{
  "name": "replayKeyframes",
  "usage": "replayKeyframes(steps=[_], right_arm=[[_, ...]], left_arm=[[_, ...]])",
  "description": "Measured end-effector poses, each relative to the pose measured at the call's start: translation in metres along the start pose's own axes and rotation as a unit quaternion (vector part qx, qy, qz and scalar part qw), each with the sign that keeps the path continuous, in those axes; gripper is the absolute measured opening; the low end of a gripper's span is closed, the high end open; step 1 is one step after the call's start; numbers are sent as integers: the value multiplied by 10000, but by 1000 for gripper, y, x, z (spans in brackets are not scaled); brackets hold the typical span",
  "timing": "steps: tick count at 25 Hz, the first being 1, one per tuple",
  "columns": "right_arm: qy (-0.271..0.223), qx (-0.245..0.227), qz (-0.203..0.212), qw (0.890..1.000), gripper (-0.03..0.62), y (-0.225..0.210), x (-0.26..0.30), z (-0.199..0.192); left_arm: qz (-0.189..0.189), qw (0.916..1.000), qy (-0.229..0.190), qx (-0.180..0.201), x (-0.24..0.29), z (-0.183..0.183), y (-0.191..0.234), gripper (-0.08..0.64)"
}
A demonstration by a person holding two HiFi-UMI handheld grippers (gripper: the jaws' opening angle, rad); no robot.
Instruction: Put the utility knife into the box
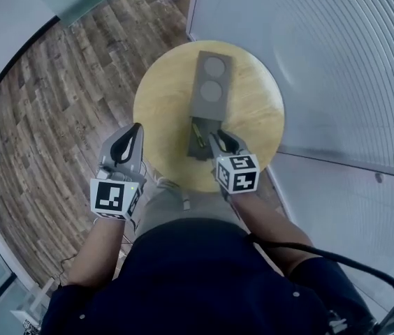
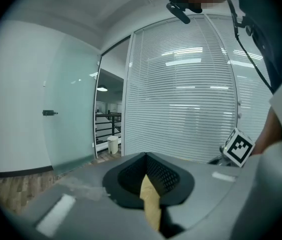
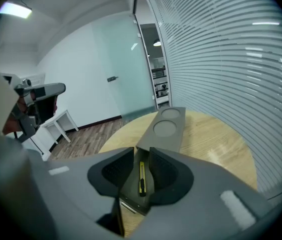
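Right gripper [image 1: 218,137] hangs over the near end of the long grey box [image 1: 211,82] with its jaws apart and nothing clamped between them. Its own view looks down through the gap [image 3: 142,151] onto the utility knife [image 3: 142,178], a slim yellow-and-black knife that lies lengthwise in the open compartment at the box's near end [image 3: 168,126]. The pads are clear of both the knife and the box walls. From the head view the knife [image 1: 196,130] shows as a thin yellow strip in that same compartment, just ahead of the gripper's tips. The far half of the box is a flat grey top with two round recesses.

The box lies along the middle of a round wooden desk [image 1: 162,103], pointing away from the person. The left gripper [image 1: 135,128] is held at the desk's left edge, well apart from the box. In its own view [image 2: 146,156] the jaws seem to meet at the tips and hold nothing; the tan sliver below them is probably the desk.
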State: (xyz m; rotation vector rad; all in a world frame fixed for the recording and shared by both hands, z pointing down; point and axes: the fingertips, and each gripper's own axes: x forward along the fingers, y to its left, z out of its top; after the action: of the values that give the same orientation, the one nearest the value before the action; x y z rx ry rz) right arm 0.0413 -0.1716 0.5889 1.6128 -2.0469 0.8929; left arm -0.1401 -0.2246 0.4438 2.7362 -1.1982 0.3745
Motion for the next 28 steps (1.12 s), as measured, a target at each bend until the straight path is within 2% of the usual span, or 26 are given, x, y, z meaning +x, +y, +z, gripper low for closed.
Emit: replayKeyframes(steps=[5,11,16,24,28], right_arm=[[-442,10,-148,9989,101,-18,-24,26],[-909,-156,-271,9954,52,-27,-52,57],[-1294,-305,-180,9910,38,-30,-75,73],[-2217,-379,-169,9742,9,-37,-129,109],[-2413,-586,-150,9686,9,-35,-153,119]], left_arm=[[21,9997,-238,-14,-4,21,-6,3],[-116,9987,-484,116,-5,47,-16,3],[-73,9979,-594,227,-9,62,-23,3],[2,9959,-807,409,-28,83,-31,3],[135,9955,-871,359,-33,89,-26,3]])
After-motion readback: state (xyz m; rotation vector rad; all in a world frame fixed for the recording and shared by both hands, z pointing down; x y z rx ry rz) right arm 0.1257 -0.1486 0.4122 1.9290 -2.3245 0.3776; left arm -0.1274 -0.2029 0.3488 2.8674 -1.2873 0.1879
